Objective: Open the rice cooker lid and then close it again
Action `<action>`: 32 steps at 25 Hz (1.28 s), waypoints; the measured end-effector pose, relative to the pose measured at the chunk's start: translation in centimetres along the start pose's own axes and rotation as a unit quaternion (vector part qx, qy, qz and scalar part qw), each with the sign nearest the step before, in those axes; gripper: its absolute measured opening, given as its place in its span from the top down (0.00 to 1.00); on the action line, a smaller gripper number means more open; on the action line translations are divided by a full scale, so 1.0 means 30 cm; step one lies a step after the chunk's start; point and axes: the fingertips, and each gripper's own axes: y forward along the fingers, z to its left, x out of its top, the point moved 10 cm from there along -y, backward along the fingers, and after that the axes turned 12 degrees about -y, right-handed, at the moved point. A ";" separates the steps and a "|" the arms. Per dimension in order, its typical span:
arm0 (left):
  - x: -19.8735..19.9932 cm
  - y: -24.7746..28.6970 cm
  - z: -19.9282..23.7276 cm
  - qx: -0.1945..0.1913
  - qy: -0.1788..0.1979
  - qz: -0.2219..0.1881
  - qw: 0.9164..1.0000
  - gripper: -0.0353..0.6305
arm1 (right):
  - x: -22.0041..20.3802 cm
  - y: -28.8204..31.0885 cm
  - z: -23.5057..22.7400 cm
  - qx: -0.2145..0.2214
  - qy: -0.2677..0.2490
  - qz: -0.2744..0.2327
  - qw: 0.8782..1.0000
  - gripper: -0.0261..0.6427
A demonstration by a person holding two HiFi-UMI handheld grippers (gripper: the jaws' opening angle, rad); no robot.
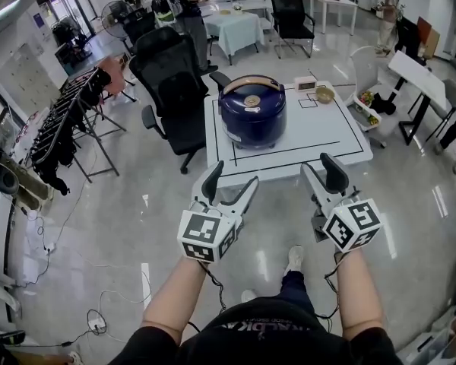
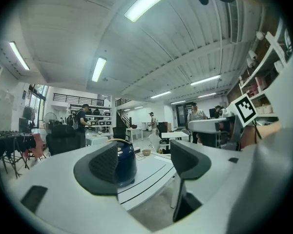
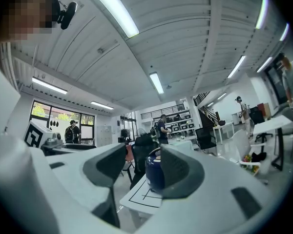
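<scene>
A dark blue rice cooker [image 1: 252, 111] stands on a white table [image 1: 334, 139] with black lines marked on it. Its lid is down and the handle lies across the top. Both grippers hover short of the table's near edge, pointing level at it. My left gripper [image 1: 234, 175] is open with nothing between its jaws, and so is my right gripper [image 1: 319, 163]. In the left gripper view the rice cooker [image 2: 128, 165] shows past the left jaw of the gripper [image 2: 146, 161]. The right gripper view has the rice cooker [image 3: 154, 173] between the jaws of the gripper [image 3: 140, 168], far off.
A black office chair [image 1: 175, 90] stands against the table's far left side. A small bowl [image 1: 324, 93] and a white device [image 1: 305, 84] sit at the table's far right corner. A clothes rack [image 1: 68, 120] is at left and a white chair [image 1: 365, 74] at right.
</scene>
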 end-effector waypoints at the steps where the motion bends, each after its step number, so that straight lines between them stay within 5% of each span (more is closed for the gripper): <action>1: 0.004 0.025 0.004 0.002 0.000 0.000 1.000 0.46 | 0.000 0.017 -0.025 0.002 0.000 0.000 1.000 0.65; 32: 0.100 0.885 0.105 0.064 -0.001 -0.009 0.998 0.46 | -0.072 0.593 -0.781 0.064 0.009 -0.005 0.998 0.65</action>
